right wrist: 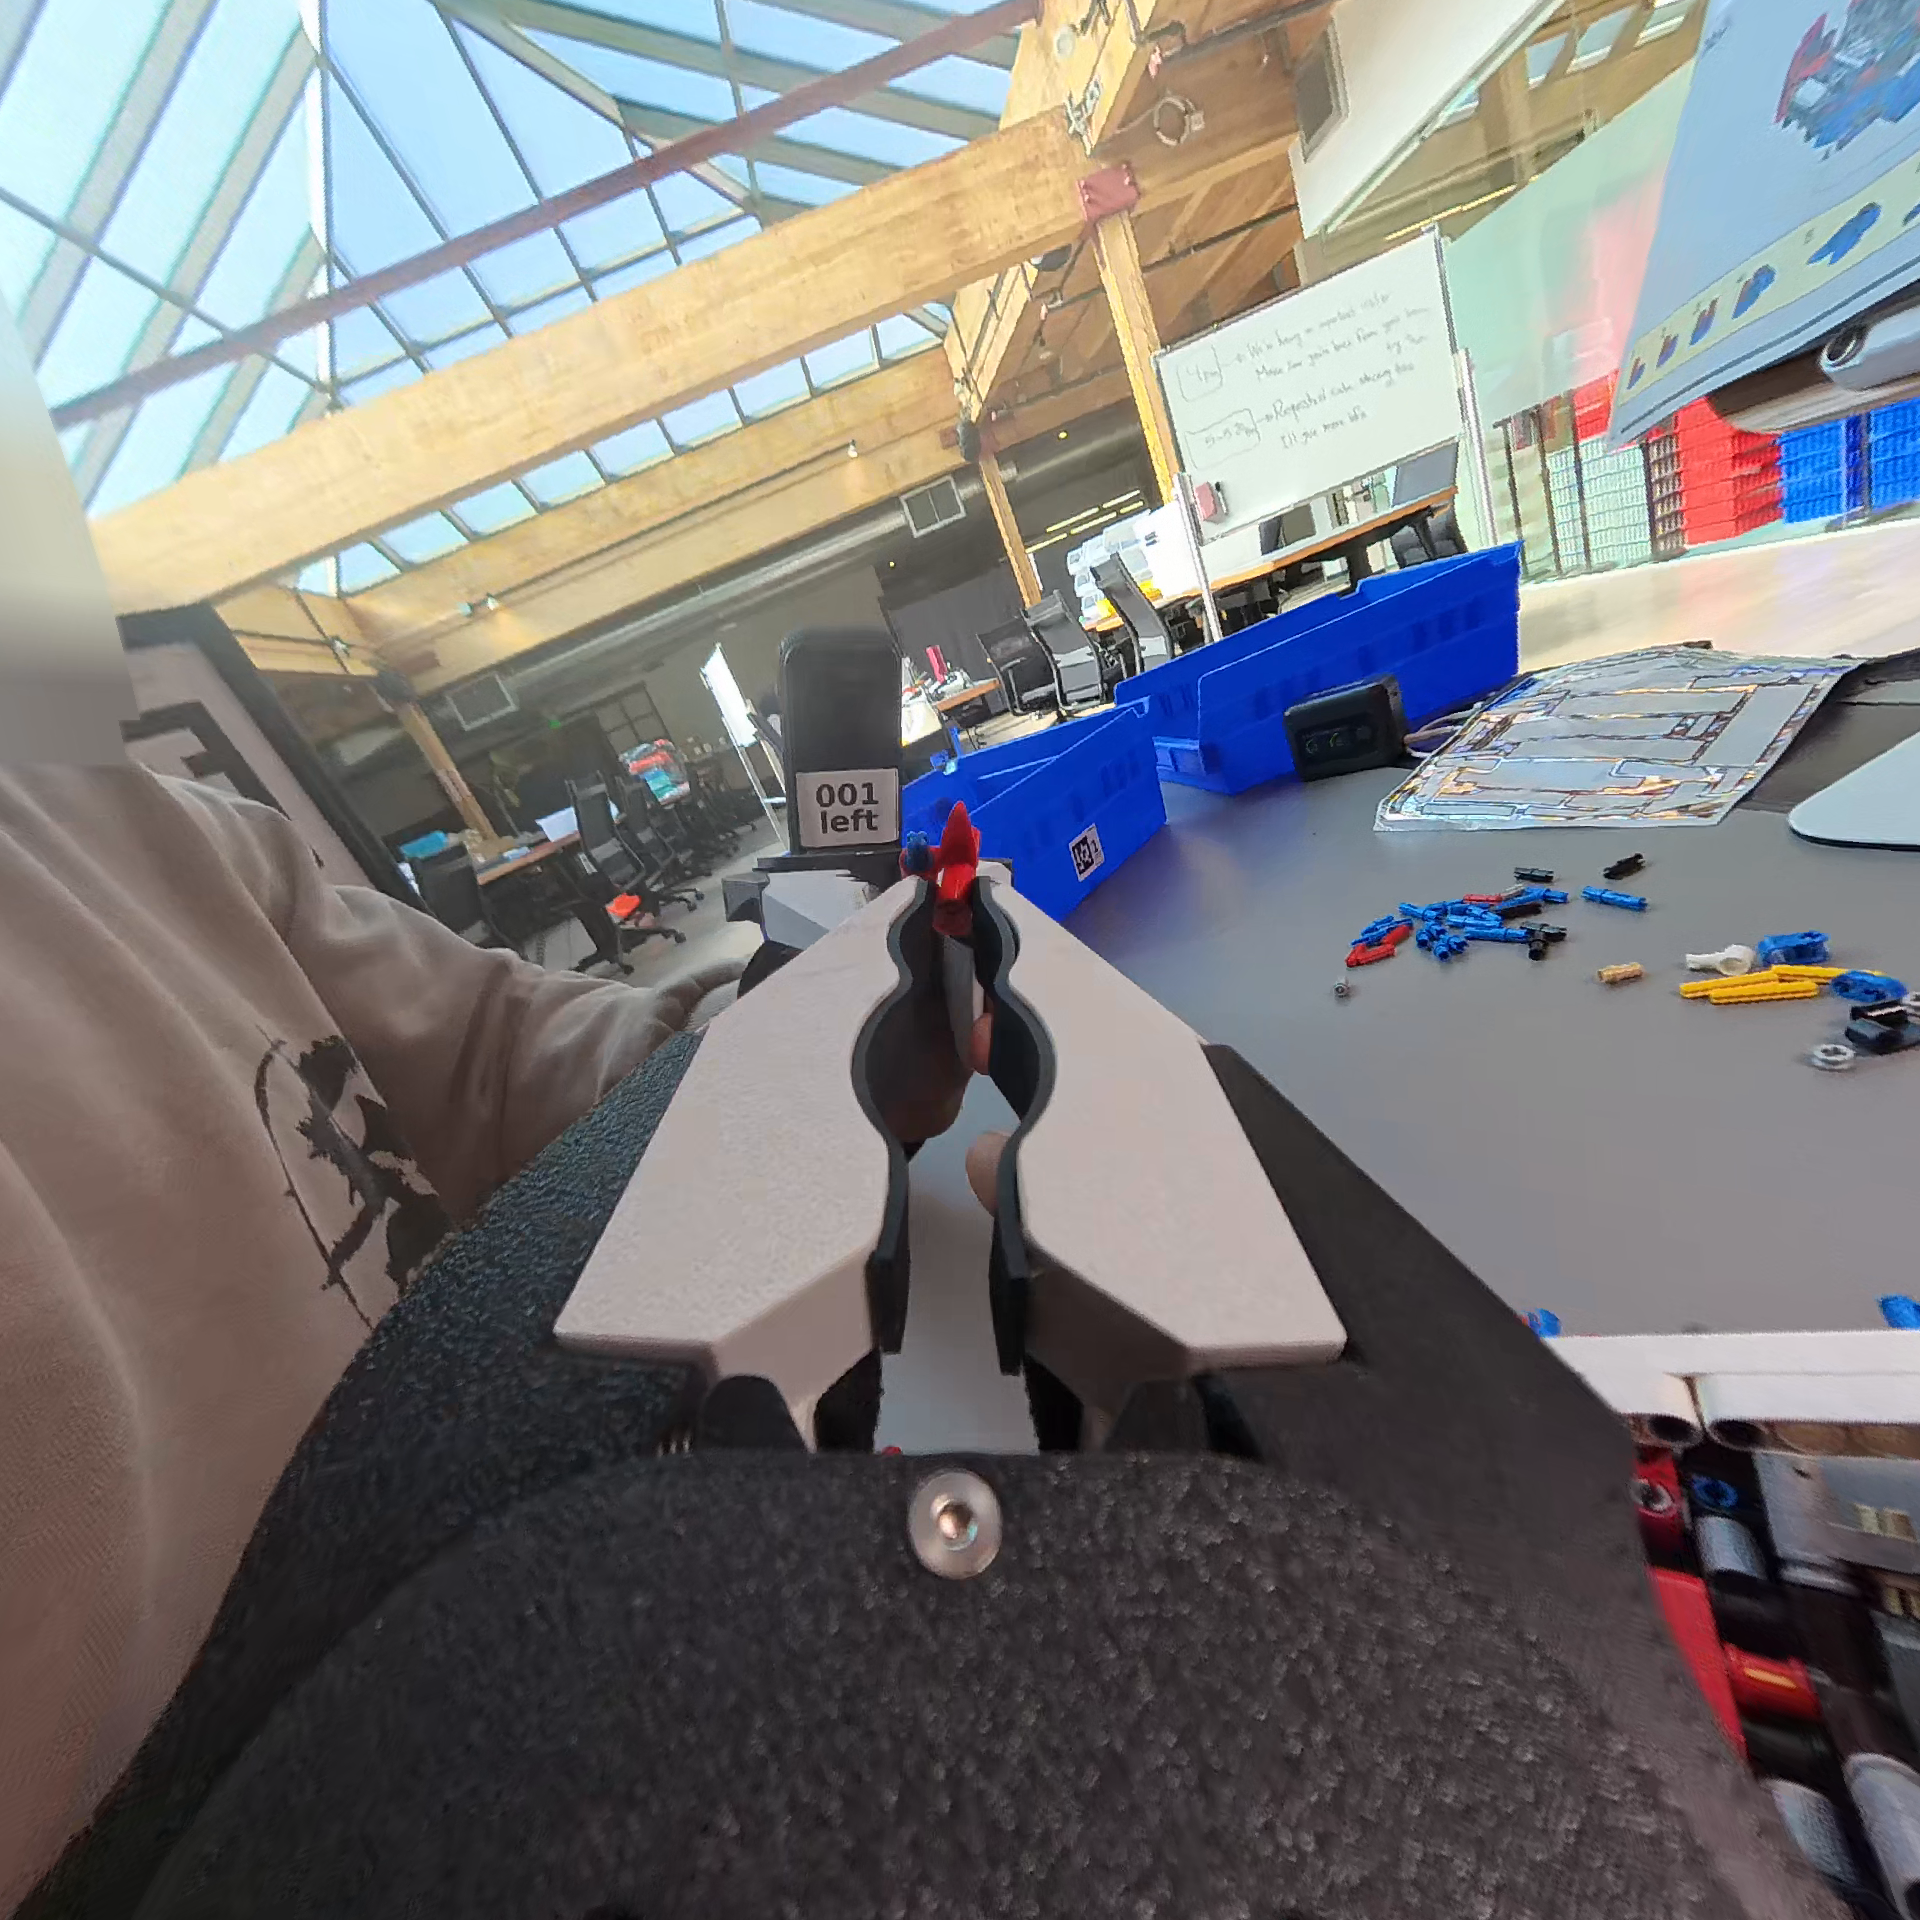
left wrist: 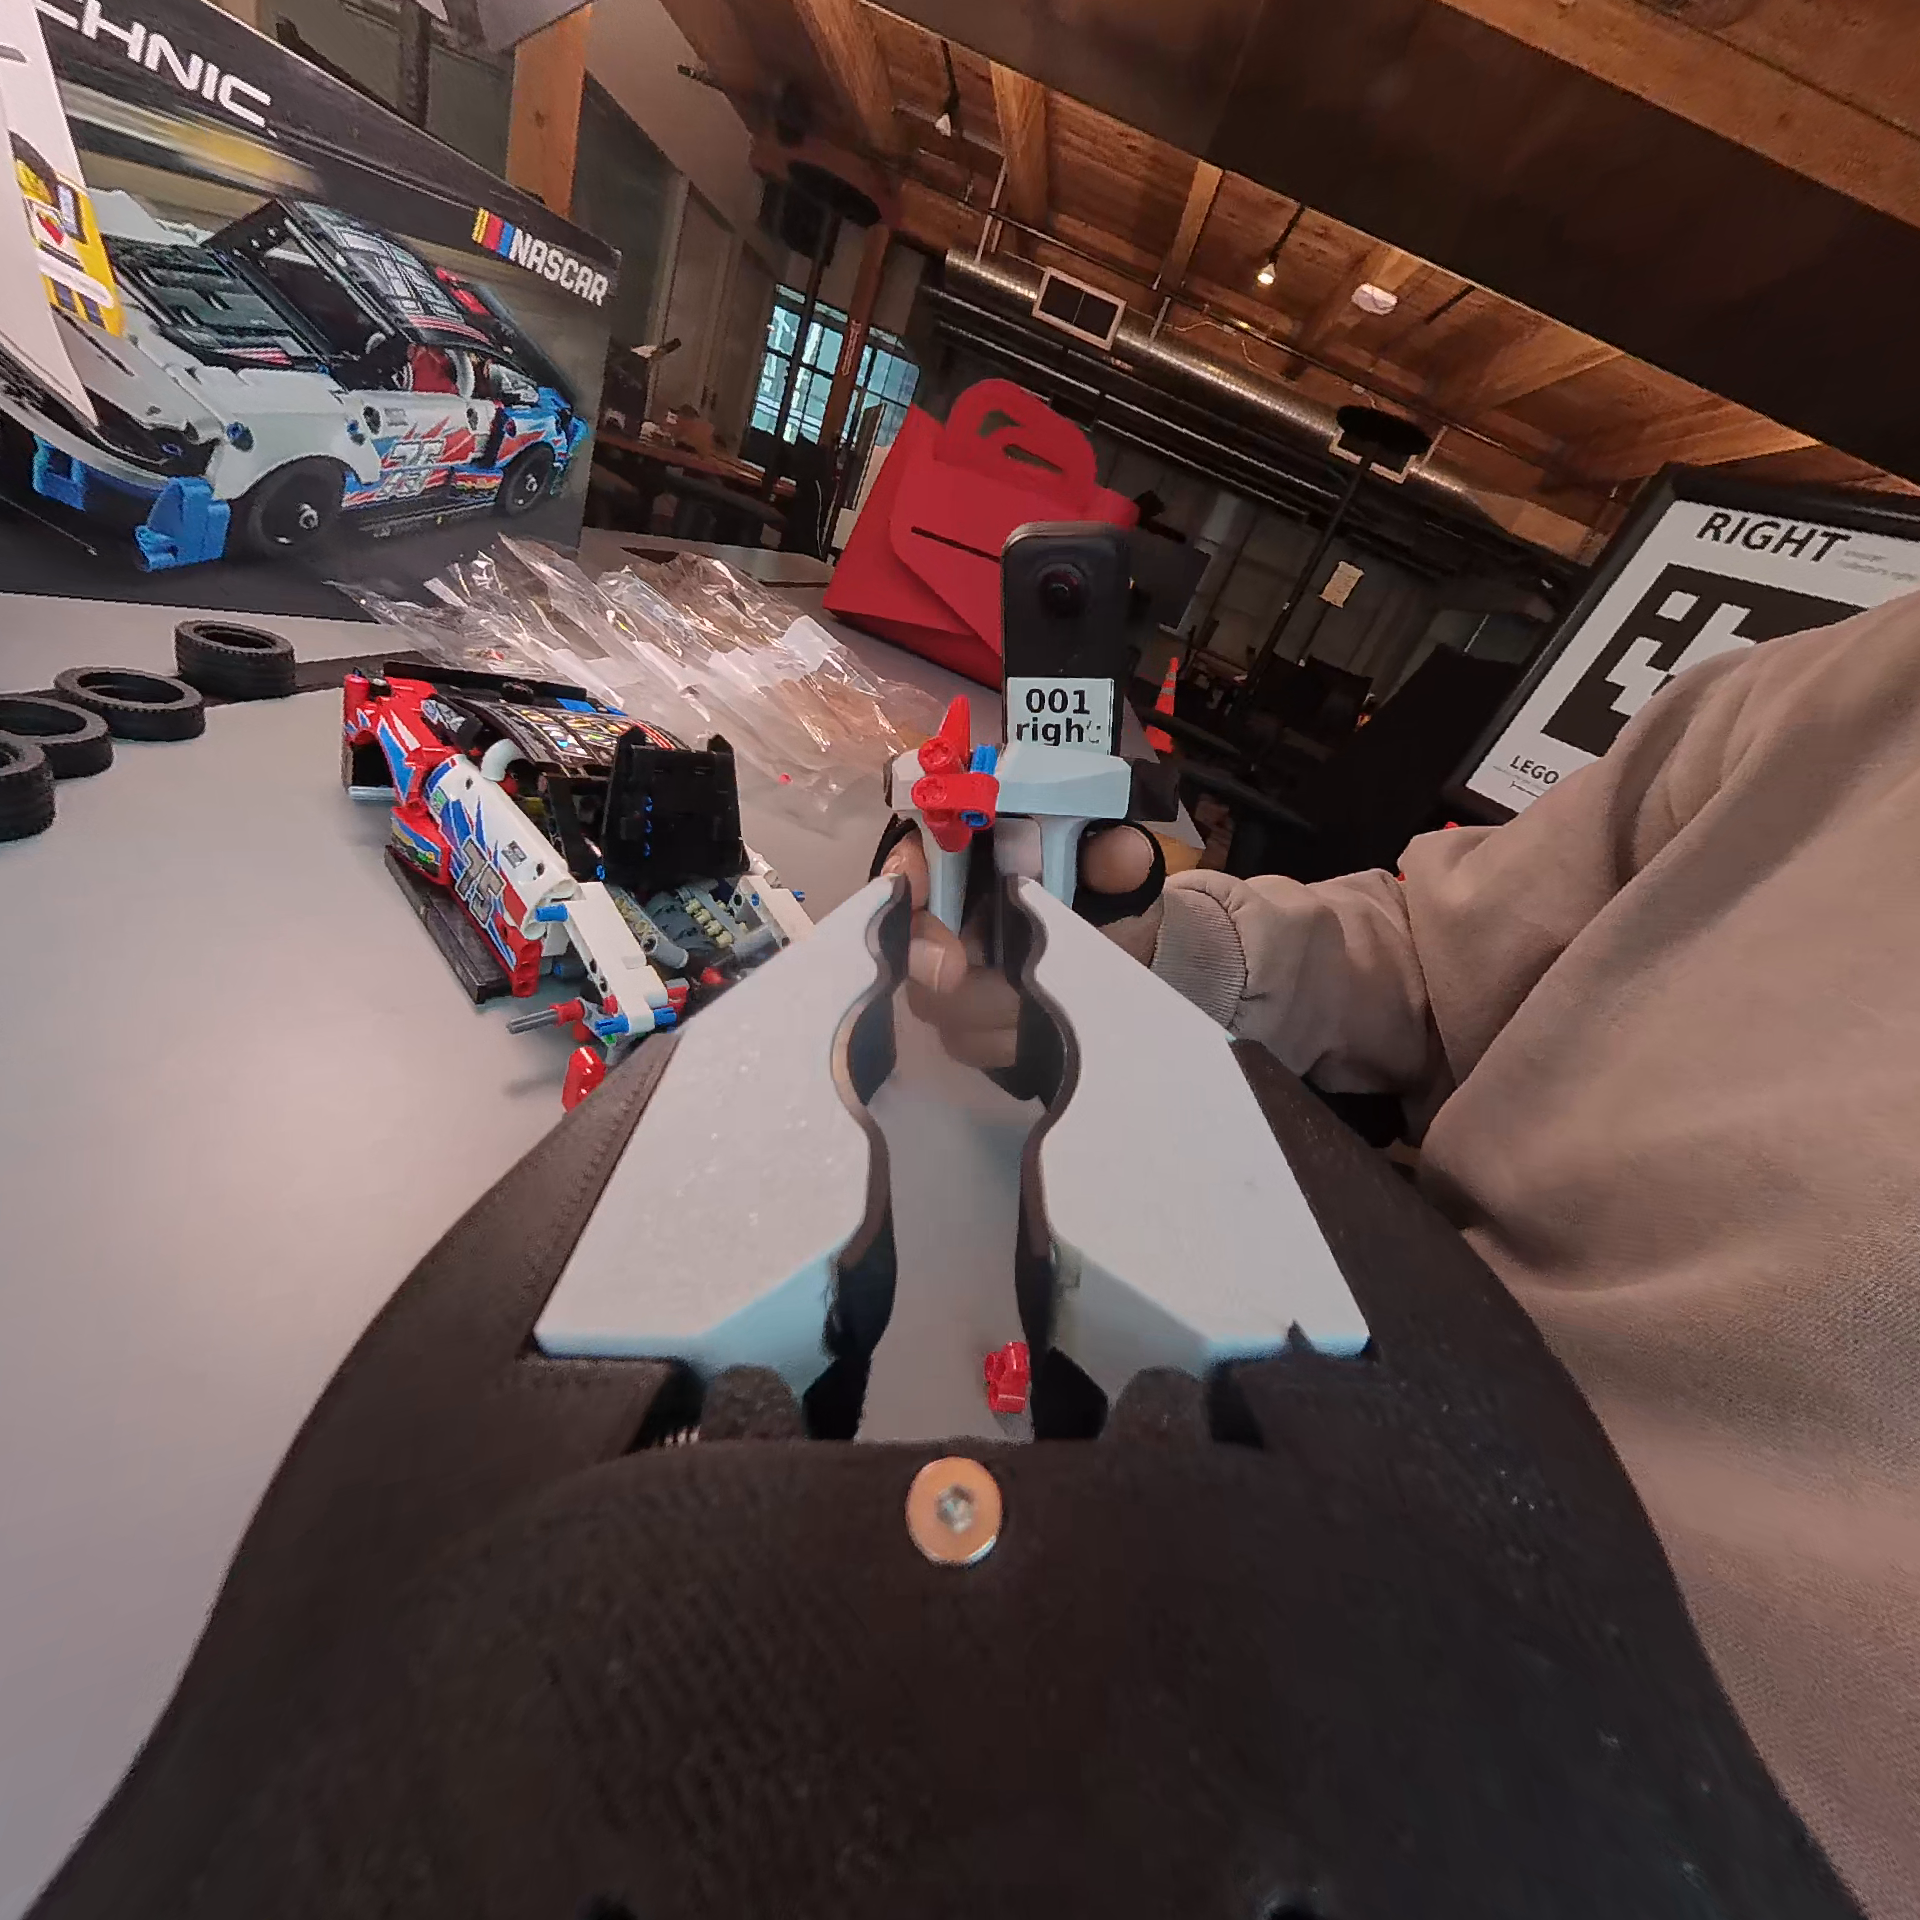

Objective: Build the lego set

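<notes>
My right gripper (right wrist: 956,883) is shut on a small red and blue Lego piece (right wrist: 954,862), held up in the air at its tips. The same piece (left wrist: 948,787) shows in the left wrist view at the front of the right gripper (left wrist: 1039,779). My left gripper (left wrist: 958,888) faces it from just below, jaws a little apart and empty. The partly built red, white and blue car (left wrist: 530,842) lies on the grey table (left wrist: 208,1091) to the left. Loose blue, red and yellow pieces (right wrist: 1475,925) lie on the table to the right.
Several black tyres (left wrist: 135,707), the set's box (left wrist: 312,364) and clear bags (left wrist: 665,644) are at the left. Small red pieces (left wrist: 1006,1377) (left wrist: 582,1075) lie on the table. Blue bins (right wrist: 1320,665), a sticker sheet (right wrist: 1621,738) and an instruction booklet (right wrist: 1797,187) are at the right. The grippers are tip to tip, or close to it.
</notes>
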Demonstrator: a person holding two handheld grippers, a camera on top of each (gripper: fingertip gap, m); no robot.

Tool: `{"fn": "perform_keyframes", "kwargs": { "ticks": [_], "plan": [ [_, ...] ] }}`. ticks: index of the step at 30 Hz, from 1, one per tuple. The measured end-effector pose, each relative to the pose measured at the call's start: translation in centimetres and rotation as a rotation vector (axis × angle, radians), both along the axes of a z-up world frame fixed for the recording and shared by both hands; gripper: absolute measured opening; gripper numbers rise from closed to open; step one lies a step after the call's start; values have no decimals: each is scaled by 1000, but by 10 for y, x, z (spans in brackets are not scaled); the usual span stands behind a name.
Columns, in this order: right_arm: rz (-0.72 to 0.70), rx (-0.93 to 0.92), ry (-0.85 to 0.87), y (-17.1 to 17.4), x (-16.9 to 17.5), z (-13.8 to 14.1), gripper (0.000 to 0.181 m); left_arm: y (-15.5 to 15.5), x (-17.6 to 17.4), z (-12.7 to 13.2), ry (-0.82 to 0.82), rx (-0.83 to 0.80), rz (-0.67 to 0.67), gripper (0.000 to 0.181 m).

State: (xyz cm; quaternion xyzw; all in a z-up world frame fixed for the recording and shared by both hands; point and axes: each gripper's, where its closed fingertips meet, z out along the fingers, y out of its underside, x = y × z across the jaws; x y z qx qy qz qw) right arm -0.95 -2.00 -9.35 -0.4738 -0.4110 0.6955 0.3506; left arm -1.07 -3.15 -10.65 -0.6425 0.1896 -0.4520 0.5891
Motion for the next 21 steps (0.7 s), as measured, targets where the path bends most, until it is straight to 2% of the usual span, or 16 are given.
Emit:
{"fn": "perform_keyframes", "kwargs": {
  "ticks": [8,14,18,21],
  "plan": [
    [-12,-26,-29,13,1,14,3,17,-1,17,-13,58,60,20],
    [-5,-35,-33,10,4,17,3,15,2,23,-21,74,64,21],
    [-12,48,-84,6,1,10,3,11,5,25,-12,81,49,24],
    [-12,146,-151,1,0,2,4,11,6,17,44,72,48,19]
  ]
}}
